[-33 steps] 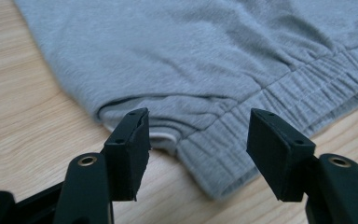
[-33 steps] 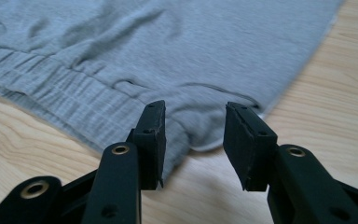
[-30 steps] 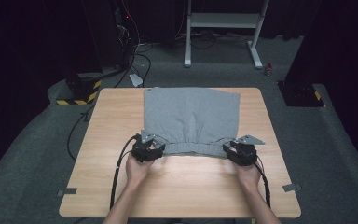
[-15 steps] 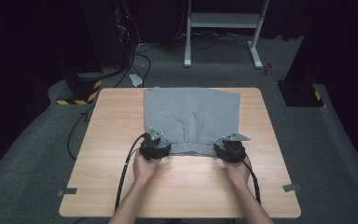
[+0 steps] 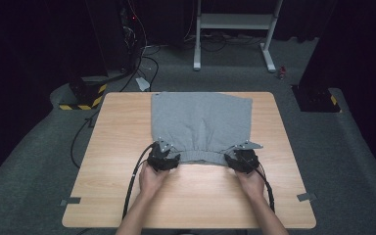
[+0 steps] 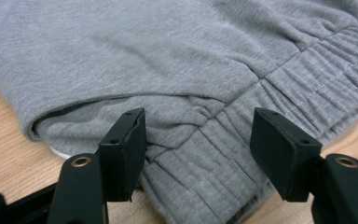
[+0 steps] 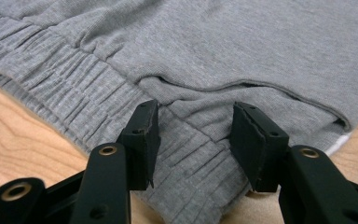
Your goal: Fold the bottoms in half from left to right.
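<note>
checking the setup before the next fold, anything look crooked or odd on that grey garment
Mostly tidy. The grey garment lies flat on the table, but its far edge slants: the far right corner sits lower than the left. A bit of white peeks from under the fold near the waistband, perhaps a label.

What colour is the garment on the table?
Heather grey, plain; the shorts show best in the left gripper view.
</note>
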Tool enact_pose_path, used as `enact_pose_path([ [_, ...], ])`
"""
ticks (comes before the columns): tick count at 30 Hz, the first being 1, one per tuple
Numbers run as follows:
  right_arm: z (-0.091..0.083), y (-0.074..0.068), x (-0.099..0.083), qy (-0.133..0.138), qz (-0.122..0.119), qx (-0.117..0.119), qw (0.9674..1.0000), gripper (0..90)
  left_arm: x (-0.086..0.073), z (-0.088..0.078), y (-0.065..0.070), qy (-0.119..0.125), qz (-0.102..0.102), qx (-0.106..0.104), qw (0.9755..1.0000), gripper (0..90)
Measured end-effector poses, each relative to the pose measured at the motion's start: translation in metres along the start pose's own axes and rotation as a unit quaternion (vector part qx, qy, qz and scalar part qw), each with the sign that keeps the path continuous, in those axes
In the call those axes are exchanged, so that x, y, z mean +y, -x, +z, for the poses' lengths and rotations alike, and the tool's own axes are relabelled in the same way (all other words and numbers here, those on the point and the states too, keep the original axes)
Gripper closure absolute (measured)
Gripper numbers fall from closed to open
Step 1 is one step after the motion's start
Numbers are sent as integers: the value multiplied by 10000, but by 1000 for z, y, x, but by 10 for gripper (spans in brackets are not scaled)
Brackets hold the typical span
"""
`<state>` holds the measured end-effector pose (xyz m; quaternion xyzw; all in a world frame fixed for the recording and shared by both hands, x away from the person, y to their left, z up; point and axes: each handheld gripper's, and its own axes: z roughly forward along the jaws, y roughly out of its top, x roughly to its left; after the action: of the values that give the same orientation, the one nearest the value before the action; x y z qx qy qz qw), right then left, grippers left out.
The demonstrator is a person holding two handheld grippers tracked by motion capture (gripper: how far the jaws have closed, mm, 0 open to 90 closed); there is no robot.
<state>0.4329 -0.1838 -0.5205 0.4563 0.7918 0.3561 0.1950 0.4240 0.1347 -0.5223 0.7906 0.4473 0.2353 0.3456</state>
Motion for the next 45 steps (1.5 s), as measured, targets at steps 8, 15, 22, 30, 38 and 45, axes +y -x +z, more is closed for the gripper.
enact_pose_path([
  [8, -5, -1, -5, -14, 26, 98, 9999, 516, -10, -7, 3, 138, 14, -135, 9998, 369],
  [15, -11, -5, -12, 35, -29, 137, 9999, 516, -14, -12, 6, 160, 24, -155, 9997, 370],
  [22, -16, -8, -18, 65, -54, 155, 9998, 516, -18, -17, 11, 164, 110, -158, 9997, 376],
  [30, -23, -13, -24, 84, -131, 95, 9998, 517, -22, -22, 16, 172, 128, -211, 9995, 376],
  [38, -30, -16, -30, 84, -154, 116, 9998, 517, -27, -29, 20, 154, 127, -314, 9993, 377],
  [45, -36, -19, -35, 87, -134, 120, 9998, 518, -31, -34, 25, 166, 139, -289, 9993, 377],
])
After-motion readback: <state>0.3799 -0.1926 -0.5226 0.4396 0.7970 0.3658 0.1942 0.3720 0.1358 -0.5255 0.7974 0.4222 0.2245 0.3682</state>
